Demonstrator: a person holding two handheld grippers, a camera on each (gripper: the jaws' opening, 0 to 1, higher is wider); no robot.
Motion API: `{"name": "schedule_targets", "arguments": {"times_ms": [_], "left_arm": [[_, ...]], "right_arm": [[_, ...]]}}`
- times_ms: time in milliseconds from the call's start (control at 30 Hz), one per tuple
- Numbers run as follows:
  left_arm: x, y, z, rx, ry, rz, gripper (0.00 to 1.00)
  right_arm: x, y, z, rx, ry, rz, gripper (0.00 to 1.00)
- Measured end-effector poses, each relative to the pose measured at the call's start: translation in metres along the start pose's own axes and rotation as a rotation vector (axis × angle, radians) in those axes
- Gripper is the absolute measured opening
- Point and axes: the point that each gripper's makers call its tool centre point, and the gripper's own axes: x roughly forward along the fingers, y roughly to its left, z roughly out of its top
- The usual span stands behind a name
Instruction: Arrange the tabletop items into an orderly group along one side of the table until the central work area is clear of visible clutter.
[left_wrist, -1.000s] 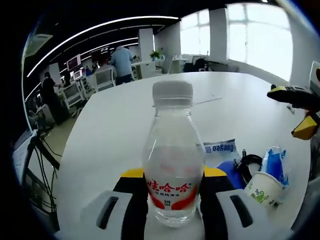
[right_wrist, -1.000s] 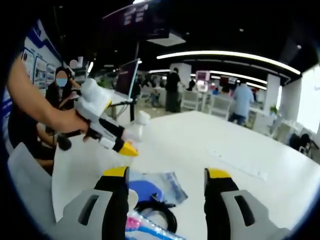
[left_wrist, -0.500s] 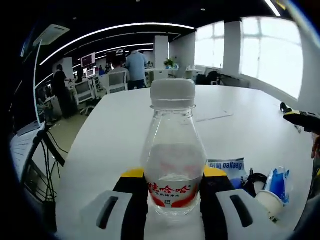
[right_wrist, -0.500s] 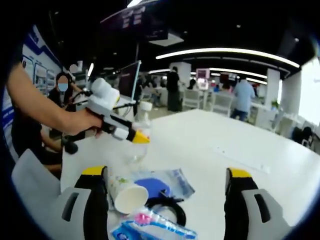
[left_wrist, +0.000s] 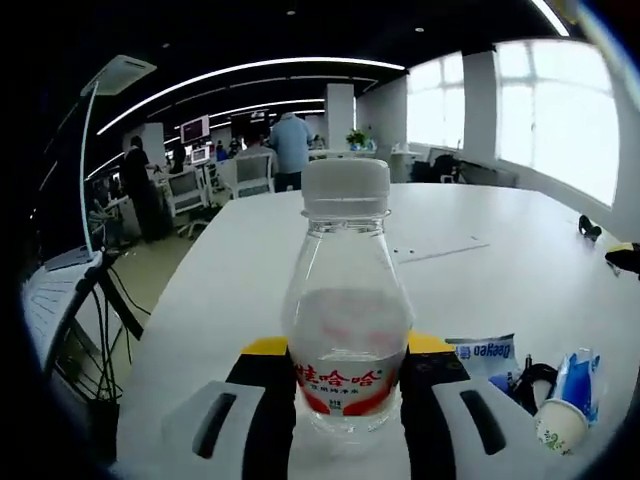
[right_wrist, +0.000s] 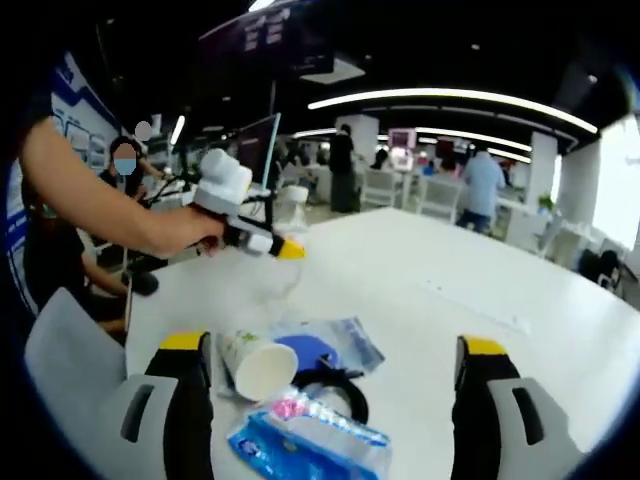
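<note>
A clear water bottle (left_wrist: 345, 320) with a white cap and red label stands upright on the white table (left_wrist: 240, 260), and my left gripper (left_wrist: 345, 375) is shut on its lower body. In the right gripper view that bottle (right_wrist: 290, 235) shows beyond the left gripper (right_wrist: 250, 235), which a hand holds. My right gripper (right_wrist: 334, 346) is open wide, low over a pile: a paper cup (right_wrist: 258, 365) on its side, a blue packet (right_wrist: 310, 440), a black cable (right_wrist: 335, 385) and a clear pouch (right_wrist: 325, 345). The cup (left_wrist: 560, 425) and blue packet (left_wrist: 580, 375) lie at the lower right in the left gripper view.
A clear pouch printed Beegeo (left_wrist: 485, 350) lies beside the cable (left_wrist: 535, 380). A thin strip (right_wrist: 475, 305) lies farther out on the table. The table edge (left_wrist: 165, 320) drops off to the left, with desks, chairs and people beyond. A seated person (right_wrist: 120, 180) is behind the left hand.
The right gripper's jaws have opened wider, and its view now has the cup and blue packet between them. The left gripper has carried the bottle further from the pile.
</note>
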Motion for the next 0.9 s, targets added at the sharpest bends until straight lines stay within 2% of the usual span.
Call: {"name": "schedule_targets", "arguments": {"times_ms": [433,767,900], "left_arm": [[0.027,0.011,0.011,-0.004,-0.033,0.043,0.38],[0.043,0.016,0.004,-0.055,-0.031,0.071,0.39],[0.042,0.017,-0.006,-0.032,-0.019,0.077,0.39]], "right_arm": [[-0.007,-0.007,-0.014,0.000,0.035,-0.017,1.00],[-0.009,-0.015,-0.020,0.007,0.052,-0.028,1.00],[-0.008,-0.013,-0.023,0.016,0.056,-0.026,1.00]]}}
